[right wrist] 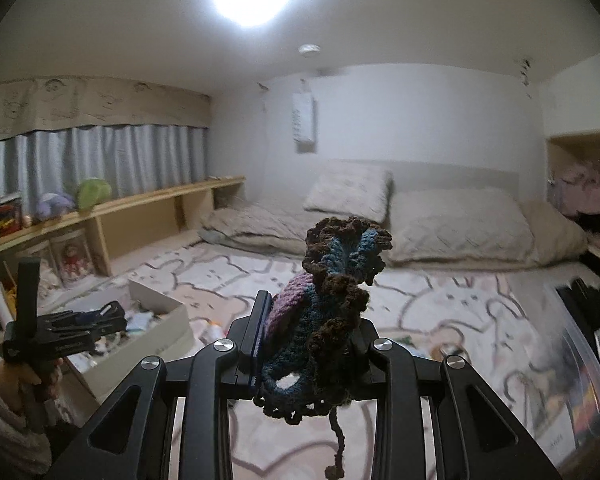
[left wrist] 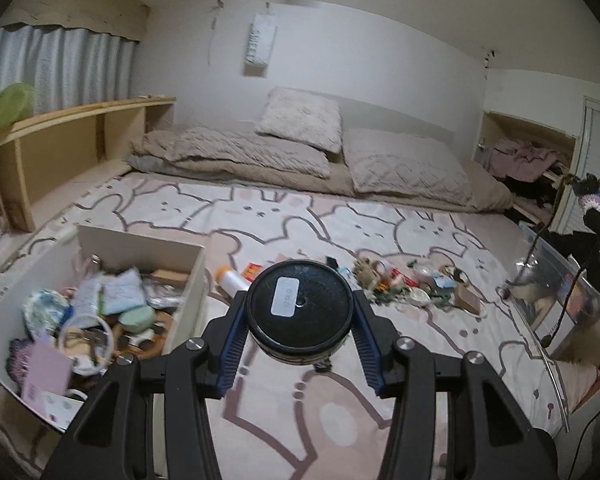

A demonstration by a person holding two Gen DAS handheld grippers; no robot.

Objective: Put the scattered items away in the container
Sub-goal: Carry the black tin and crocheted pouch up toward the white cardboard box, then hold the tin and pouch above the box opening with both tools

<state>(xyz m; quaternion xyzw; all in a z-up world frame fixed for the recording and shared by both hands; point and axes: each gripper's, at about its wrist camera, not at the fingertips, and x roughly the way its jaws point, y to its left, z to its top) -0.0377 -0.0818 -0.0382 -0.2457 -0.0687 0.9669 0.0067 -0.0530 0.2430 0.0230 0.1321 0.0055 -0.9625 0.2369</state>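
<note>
Closest to the left wrist camera, the left gripper (left wrist: pixel 300 312) holds a round black tin (left wrist: pixel 300 306) between its blue-lined jaws, clenched on the tin's sides and lifted above the bed. A white sticker (left wrist: pixel 287 295) sits on the tin's lid; its print is too blurred to read. Close to the right wrist camera, the right gripper (right wrist: pixel 308 344) has its jaws clamped on a crocheted piece (right wrist: pixel 324 312) of brown, teal and lilac yarn, which stands up between them with a yarn tail hanging below.

Just left of the left gripper lies the open beige box (left wrist: pixel 192 284), the container, already crowded with small things: a mint-green case (left wrist: pixel 137 318), blue cloth, a patterned dish and a pink card (left wrist: pixel 46 372). Beyond the tin, on the bunny-print bedsheet (left wrist: pixel 380 224), the scattered items (left wrist: pixel 412 284) lie in a loose heap, with a white tube with an orange cap (left wrist: pixel 231 278) and a red-and-yellow packet (left wrist: pixel 253 270) between the heap and the box. A clear plastic bin (left wrist: pixel 560 292) stands at the bed's right edge.

Farther back are two quilted beige pillows (left wrist: pixel 404 168) and a folded duvet (left wrist: pixel 236 152). A wooden shelf (left wrist: pixel 80 120) runs along the left wall under grey curtains, carrying a green plush (left wrist: pixel 12 104). On the far wall hangs a white bag (left wrist: pixel 259 44) whose vertical lettering appears to read "SWEET".

In the right wrist view the left gripper (right wrist: pixel 72 328) shows side-on over the box (right wrist: pixel 156 320).
</note>
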